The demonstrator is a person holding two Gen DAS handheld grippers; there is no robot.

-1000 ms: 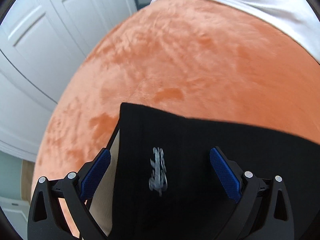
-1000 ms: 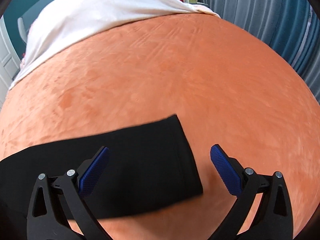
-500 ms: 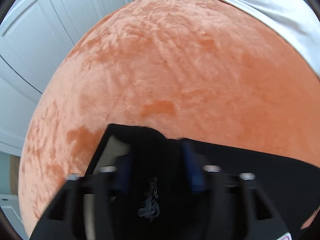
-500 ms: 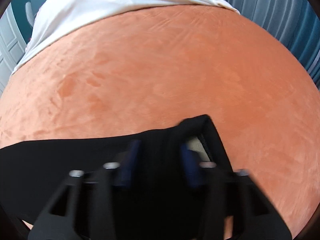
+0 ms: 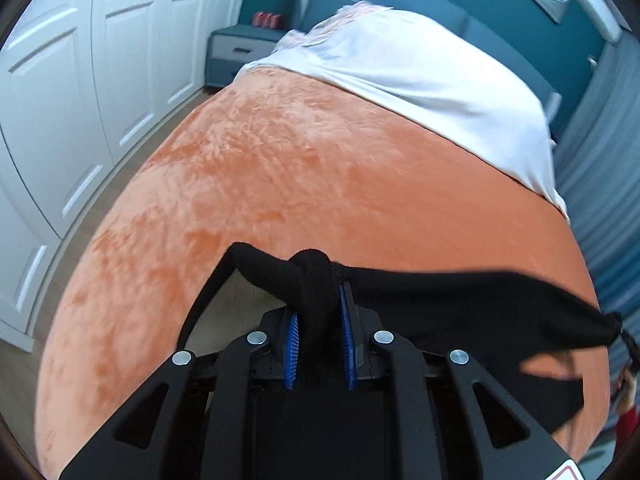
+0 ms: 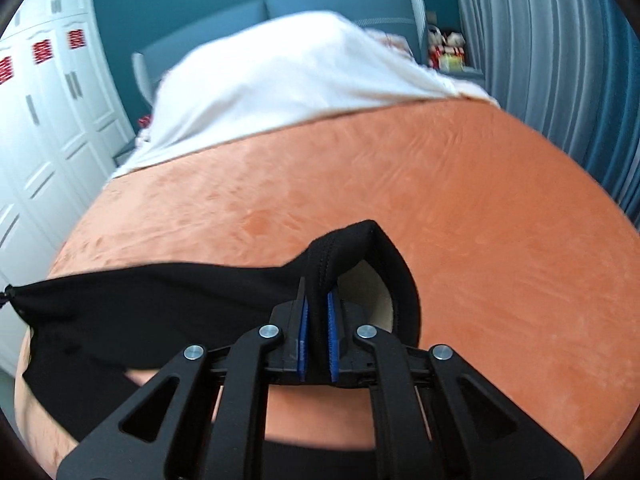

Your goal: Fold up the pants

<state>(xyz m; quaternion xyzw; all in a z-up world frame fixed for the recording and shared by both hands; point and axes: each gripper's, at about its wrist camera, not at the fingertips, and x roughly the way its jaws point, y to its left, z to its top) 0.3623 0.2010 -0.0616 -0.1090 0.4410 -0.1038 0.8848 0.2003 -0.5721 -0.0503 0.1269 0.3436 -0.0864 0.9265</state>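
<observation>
Black pants hang lifted above an orange blanket on a bed. My left gripper is shut on a bunched fold of the pants' edge, and the cloth stretches away to the right. In the right wrist view the same pants stretch to the left, and my right gripper is shut on the stitched hem at their other corner. A pale lining shows inside the opening beside each grip. The lower part of the garment is hidden behind the gripper bodies.
A white sheet covers the far end of the bed. White wardrobe doors stand along the left, with a grey nightstand beyond. Blue-grey curtains hang on the right, with small toys on a shelf beside them.
Both grippers went from wide open over the flat pants to shut on the edge. Both have since risen and tilted up, lifting the pants off the blanket.
</observation>
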